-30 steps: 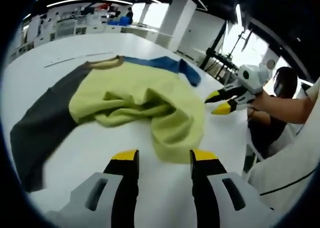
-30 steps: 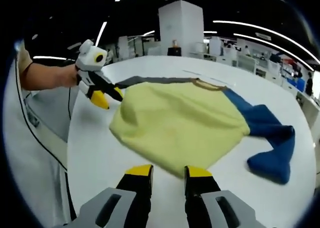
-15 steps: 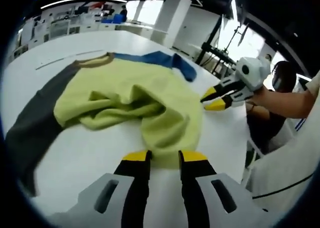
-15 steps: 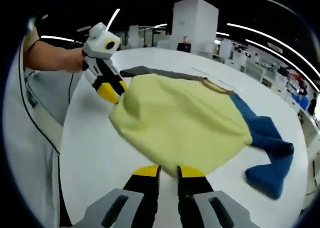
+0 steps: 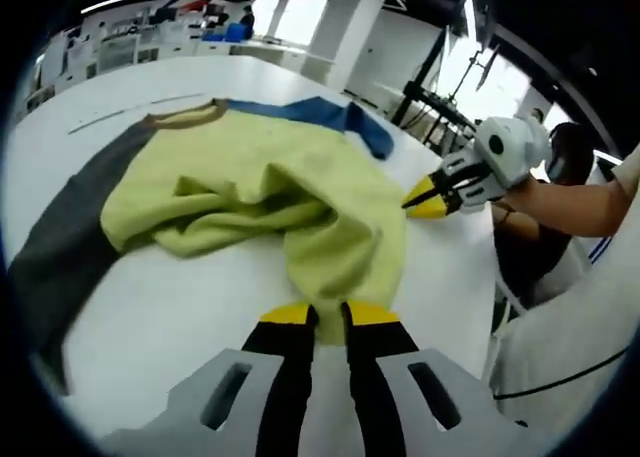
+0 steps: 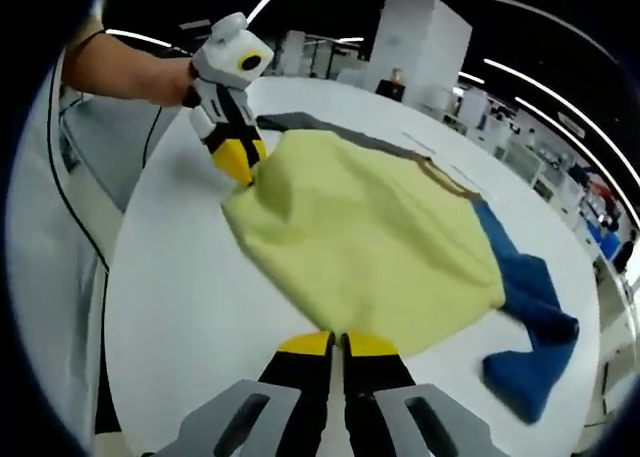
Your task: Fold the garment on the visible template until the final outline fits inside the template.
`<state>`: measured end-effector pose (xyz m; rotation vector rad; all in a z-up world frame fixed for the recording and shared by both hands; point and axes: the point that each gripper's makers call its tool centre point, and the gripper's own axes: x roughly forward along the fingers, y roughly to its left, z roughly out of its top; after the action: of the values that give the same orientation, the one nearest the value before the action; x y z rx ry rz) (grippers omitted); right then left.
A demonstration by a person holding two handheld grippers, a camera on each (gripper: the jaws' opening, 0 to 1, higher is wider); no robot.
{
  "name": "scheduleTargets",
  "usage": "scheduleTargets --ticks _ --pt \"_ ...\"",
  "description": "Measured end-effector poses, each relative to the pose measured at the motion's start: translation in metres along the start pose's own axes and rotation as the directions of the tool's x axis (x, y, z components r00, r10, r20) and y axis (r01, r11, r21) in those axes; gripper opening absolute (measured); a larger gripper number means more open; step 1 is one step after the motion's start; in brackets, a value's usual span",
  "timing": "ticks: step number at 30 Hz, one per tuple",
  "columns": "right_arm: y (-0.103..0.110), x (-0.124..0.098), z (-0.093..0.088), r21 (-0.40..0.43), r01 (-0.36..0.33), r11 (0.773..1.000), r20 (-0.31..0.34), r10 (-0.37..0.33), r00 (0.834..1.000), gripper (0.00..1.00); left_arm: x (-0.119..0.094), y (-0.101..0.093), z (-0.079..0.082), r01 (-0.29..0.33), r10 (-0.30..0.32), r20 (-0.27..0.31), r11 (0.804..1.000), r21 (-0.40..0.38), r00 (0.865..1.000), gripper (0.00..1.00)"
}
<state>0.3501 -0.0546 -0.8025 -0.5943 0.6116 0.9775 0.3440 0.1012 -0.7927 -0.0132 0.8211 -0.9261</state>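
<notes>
Now both grippers' fingers [image 5: 318, 314] [image 6: 336, 344] pinched on the yellow-green garment's [image 6: 370, 242] hem.

Counter [image 5: 190, 307]: white, smooth, broad.
Garment [image 5: 300, 192]: yellow-green body, grey and blue sleeves, lying rumpled directly on the counter.

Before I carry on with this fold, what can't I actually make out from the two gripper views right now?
- Template outline: the yellow-green sweatshirt body covers the white table; only a faint line shows in the left gripper view.
- Dark grey sleeve: its cuff runs into the left gripper view's edge.
- Blue sleeve: bunched at the cuff, its lay unclear.
- Hem under the left gripper and the right gripper: the jaws hide the pinched cloth.
</notes>
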Motion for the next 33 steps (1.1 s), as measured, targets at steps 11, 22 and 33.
scheduleTargets --ticks 11,22,33 --pt "-0.003 0.001 0.002 -0.008 0.007 1.0 0.007 -0.007 1.0 0.0 0.001 -0.001 0.0 0.006 -0.006 0.003 1.0 -0.003 1.0 0.02" --pt "-0.018 -0.016 0.028 0.07 0.04 0.997 0.122 -0.048 0.991 0.0 -0.012 0.0 0.028 -0.004 0.004 0.093 1.0 -0.009 0.996 0.01" --pt "-0.061 -0.035 0.063 0.135 0.099 0.986 0.221 -0.128 0.967 0.0 -0.033 0.019 0.087 -0.039 0.044 0.26 0.999 -0.026 0.965 0.01"
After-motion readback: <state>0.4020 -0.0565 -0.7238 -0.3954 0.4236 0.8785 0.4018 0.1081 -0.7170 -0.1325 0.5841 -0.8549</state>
